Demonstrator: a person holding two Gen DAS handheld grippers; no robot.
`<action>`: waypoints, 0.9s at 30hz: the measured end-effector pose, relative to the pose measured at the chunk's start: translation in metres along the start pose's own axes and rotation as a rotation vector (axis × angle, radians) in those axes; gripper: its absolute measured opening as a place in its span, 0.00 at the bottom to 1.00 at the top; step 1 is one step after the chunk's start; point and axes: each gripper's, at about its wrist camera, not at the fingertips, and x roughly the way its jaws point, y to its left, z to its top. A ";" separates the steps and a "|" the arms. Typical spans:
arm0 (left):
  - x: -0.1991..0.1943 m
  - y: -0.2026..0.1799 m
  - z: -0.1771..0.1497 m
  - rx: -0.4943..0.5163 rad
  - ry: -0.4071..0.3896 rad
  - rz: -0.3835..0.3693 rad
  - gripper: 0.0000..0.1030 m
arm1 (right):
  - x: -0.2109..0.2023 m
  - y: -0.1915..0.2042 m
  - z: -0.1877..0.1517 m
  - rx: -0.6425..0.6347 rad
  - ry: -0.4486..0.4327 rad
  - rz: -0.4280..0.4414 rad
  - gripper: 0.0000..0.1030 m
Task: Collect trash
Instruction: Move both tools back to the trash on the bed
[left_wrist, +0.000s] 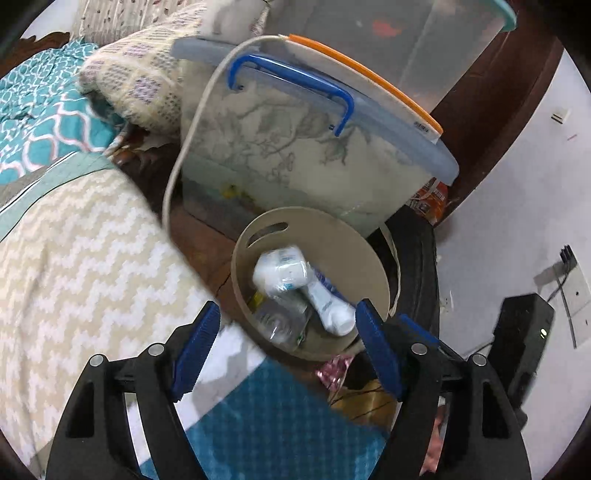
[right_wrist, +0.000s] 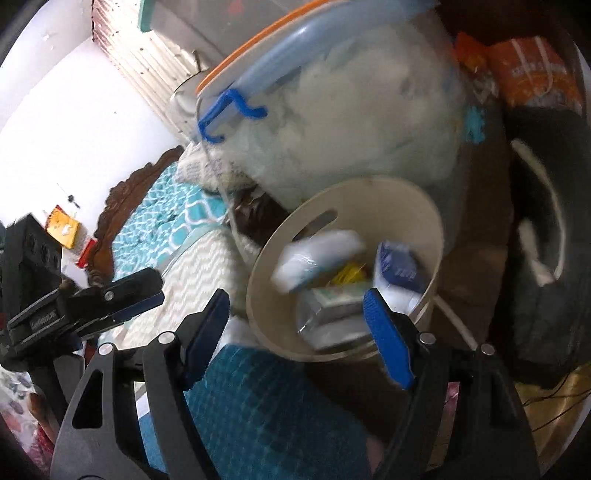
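A translucent plastic storage tub (left_wrist: 295, 155) with blue clip handles fills twelve o'clock, a chevron-knit bedspread (left_wrist: 74, 258) at nine. Below the tub, a round beige bin (left_wrist: 373, 273) holds white squeeze bottles (left_wrist: 284, 269), a clear crumpled bottle (left_wrist: 273, 321) and a blue-white packet (right_wrist: 399, 266). The left gripper (left_wrist: 286, 354) and the right gripper (right_wrist: 295, 332) both hover spread wide, empty, over the bin's near rim.
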 end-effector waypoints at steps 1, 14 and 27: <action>-0.009 0.006 -0.008 -0.008 -0.008 0.000 0.69 | 0.000 0.000 -0.001 0.002 0.008 0.011 0.74; -0.179 0.131 -0.127 -0.247 -0.245 0.242 0.69 | 0.029 0.122 -0.063 -0.144 0.168 0.200 0.72; -0.270 0.285 -0.246 -0.675 -0.216 0.350 0.56 | 0.114 0.317 -0.160 -0.488 0.391 0.335 0.70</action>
